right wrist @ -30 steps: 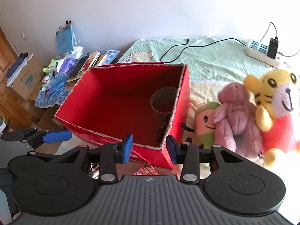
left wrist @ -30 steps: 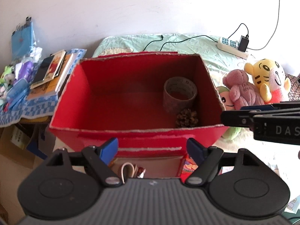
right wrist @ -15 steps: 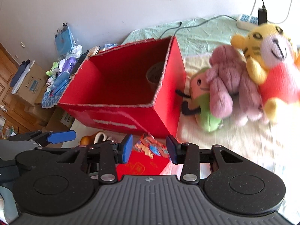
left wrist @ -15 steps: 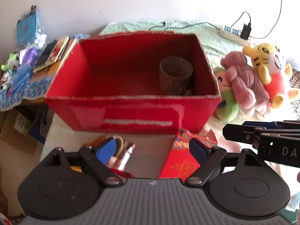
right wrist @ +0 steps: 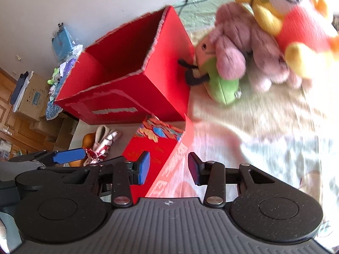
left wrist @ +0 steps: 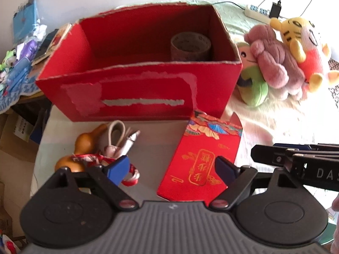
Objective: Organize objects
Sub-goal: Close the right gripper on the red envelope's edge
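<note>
Red and gold, the envelope (left wrist: 201,160) lies flat on the grey table (left wrist: 152,139), nearest of all, its long axis running from the near edge away toward the red box (left wrist: 135,89), with its open flap end touching the box's front right corner. The left gripper (left wrist: 171,169) hangs just above its near end, fingers spread wide and holding nothing; half a second ago the same fingers sat higher and farther back, and a second ago only the box's inside showed. The right gripper (right wrist: 168,167) is tipped over the envelope's (right wrist: 152,154) right edge, fingers parted and empty, where earlier it looked level into the box.

Left of the envelope, near the table's left edge, lies a brown gourd (left wrist: 84,146) with a red and white cord (left wrist: 93,158), touching a looped white cable (left wrist: 120,137).

Behind these stands the box with torn tape marks on its front wall; a tape roll (left wrist: 190,46) stands in its far right corner.

Right of the box, on the bed sheet (left wrist: 275,118), a green plush (left wrist: 252,84), a pink plush (left wrist: 273,63) and a yellow tiger plush (left wrist: 300,42) lean together. A power strip (left wrist: 258,12) lies farthest back.
</note>
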Demonstrator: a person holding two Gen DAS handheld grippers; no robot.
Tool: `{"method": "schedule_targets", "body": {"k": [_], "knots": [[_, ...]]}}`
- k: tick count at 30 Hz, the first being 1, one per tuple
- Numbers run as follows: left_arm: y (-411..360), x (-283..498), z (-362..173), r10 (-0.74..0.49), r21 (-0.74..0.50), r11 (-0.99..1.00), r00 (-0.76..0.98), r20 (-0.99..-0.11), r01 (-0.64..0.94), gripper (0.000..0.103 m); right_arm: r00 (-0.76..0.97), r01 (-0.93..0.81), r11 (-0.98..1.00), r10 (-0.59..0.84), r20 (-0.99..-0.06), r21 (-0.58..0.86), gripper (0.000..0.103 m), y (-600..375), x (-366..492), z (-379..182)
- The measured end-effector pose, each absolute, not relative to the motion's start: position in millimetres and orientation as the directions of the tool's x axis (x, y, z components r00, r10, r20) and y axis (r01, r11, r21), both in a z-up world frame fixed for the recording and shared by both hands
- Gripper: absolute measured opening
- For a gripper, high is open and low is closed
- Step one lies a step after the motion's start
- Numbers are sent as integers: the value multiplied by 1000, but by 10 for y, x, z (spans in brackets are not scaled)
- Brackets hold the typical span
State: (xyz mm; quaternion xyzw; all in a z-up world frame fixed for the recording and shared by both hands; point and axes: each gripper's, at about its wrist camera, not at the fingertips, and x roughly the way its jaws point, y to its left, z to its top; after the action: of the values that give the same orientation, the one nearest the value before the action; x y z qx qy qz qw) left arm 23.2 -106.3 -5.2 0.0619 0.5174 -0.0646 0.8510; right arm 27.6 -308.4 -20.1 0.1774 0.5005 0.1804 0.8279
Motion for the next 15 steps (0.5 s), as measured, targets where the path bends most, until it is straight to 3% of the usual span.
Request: {"method": "schedule_targets", "body": {"k": [9,15], "knots": [[-1110,249,-295,-91,0,975,396,-914,224,88,408,-31,845,498,-765,533,43,-3254,230,-449],[-1069,269,-434,-175,-82,964,370,-913,255,94,394,23,793,552,-735,608,43,-3325,248,-583]]}}
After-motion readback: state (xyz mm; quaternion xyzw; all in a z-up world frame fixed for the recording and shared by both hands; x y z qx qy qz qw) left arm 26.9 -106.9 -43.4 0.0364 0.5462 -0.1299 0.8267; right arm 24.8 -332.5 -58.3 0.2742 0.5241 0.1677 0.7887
